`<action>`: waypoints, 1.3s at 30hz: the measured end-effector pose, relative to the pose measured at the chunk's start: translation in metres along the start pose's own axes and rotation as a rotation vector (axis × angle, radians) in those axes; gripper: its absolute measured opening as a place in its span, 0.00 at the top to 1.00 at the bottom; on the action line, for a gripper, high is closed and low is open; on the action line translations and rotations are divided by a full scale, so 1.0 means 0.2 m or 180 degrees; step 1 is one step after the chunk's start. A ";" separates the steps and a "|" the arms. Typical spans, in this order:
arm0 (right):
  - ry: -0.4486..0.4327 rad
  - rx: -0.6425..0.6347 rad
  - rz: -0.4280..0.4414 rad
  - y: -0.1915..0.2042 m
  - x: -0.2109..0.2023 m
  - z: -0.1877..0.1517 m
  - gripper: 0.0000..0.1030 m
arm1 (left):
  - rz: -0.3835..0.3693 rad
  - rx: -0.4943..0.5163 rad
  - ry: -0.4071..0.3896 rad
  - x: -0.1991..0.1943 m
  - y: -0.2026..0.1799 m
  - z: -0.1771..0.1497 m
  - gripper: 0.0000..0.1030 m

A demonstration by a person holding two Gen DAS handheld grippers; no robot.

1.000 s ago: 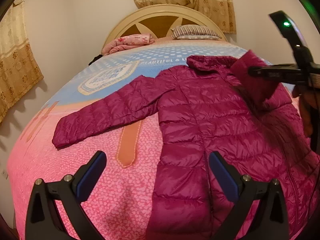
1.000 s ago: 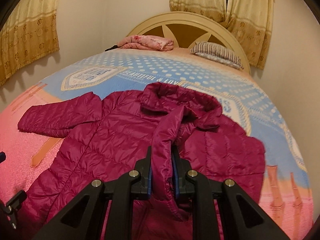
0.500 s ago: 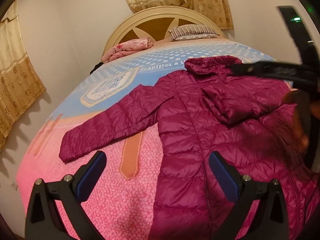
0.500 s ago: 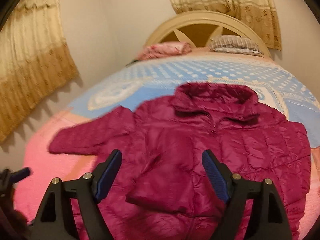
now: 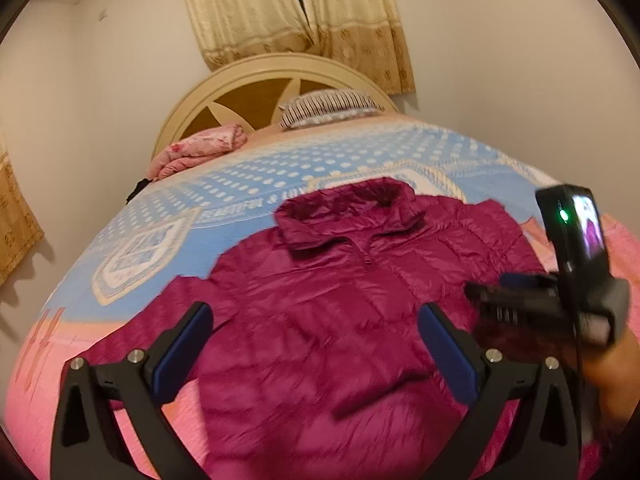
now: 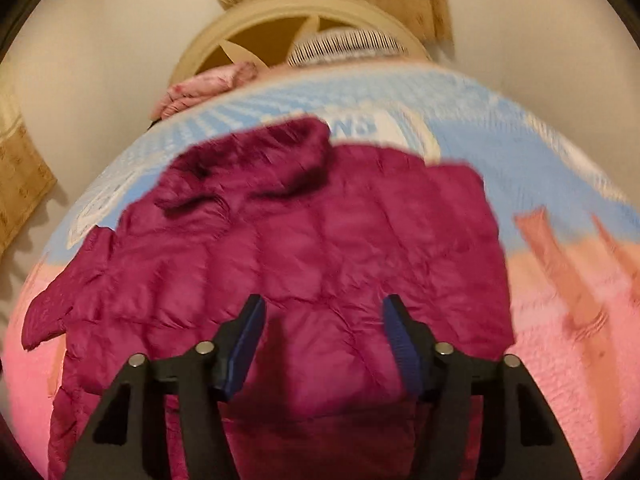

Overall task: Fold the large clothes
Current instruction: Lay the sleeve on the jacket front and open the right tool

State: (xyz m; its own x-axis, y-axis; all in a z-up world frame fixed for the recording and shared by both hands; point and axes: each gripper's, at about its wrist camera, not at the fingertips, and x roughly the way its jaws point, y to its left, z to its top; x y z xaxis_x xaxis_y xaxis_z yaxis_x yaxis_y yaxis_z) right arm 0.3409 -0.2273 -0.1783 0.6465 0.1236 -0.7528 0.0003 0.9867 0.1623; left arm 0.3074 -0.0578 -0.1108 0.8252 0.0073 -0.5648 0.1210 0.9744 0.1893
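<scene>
Since a second ago your right tongs (image 6: 324, 344) are no longer pinching the sleeve: that sleeve is now lying folded across the chest of the magenta quilted puffer jacket (image 5: 320, 320), and the jaws, after springing wide, have just been closing again to about half open with nothing gripped between them. Your left tongs (image 5: 316, 348) are standing wide open and empty above the jacket's lower front. The jacket is lying flat, collar toward the headboard, on the pink-and-blue printed bedspread (image 5: 248, 184), its other sleeve (image 6: 52, 312) still stretched out sideways. You are probably heading for that sleeve next: take it near the cuff, carry it low across the chest, and be laying it square over the first. On the bedspread the print is reading "BEAUTIFUL & LOV…"; the rest is hidden behind the collar.
</scene>
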 end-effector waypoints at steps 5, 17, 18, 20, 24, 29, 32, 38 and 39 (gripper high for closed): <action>0.0113 -0.0128 -0.0127 0.01 0.10 -0.06 0.45 | -0.0038 0.0074 0.0280 0.27 -0.13 -0.03 0.00; -0.0177 0.0330 0.0234 -0.14 -0.01 -0.03 0.45 | 0.0055 -0.0099 0.0813 0.55 -0.11 -0.19 0.00; -0.0240 0.0376 0.0233 -0.16 -0.04 -0.01 0.45 | 0.0017 -0.0153 0.0824 0.56 -0.10 -0.19 0.00; -0.0430 0.0440 0.0142 -0.20 -0.10 0.07 0.45 | -0.0065 -0.0272 0.0858 0.57 -0.08 -0.20 0.00; -0.0512 0.0434 -0.0087 -0.26 -0.09 0.25 0.45 | -0.0166 -0.0442 0.0894 0.58 -0.04 -0.21 0.00; -0.0267 0.0359 -0.0260 -0.31 0.15 0.39 0.49 | -0.0160 -0.0446 0.0880 0.59 -0.04 -0.21 0.00; -0.0087 0.0413 -0.0213 -0.36 0.28 0.37 0.51 | -0.0172 -0.0457 0.0887 0.59 -0.04 -0.22 0.00; -0.0005 0.0276 -0.0295 -0.34 0.38 0.32 0.51 | -0.0139 -0.0437 0.0889 0.59 -0.05 -0.22 0.00; -0.0001 0.0271 -0.0289 -0.34 0.38 0.32 0.51 | -0.0134 -0.0435 0.0890 0.59 -0.05 -0.22 0.00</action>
State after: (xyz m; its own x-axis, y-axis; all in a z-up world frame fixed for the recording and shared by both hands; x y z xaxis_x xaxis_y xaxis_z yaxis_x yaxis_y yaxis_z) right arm 0.4386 -0.2926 -0.2057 0.6412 0.0339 -0.7666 0.1236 0.9814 0.1469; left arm 0.3791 -0.0569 -0.2148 0.6350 0.0091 -0.7724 0.0610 0.9962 0.0619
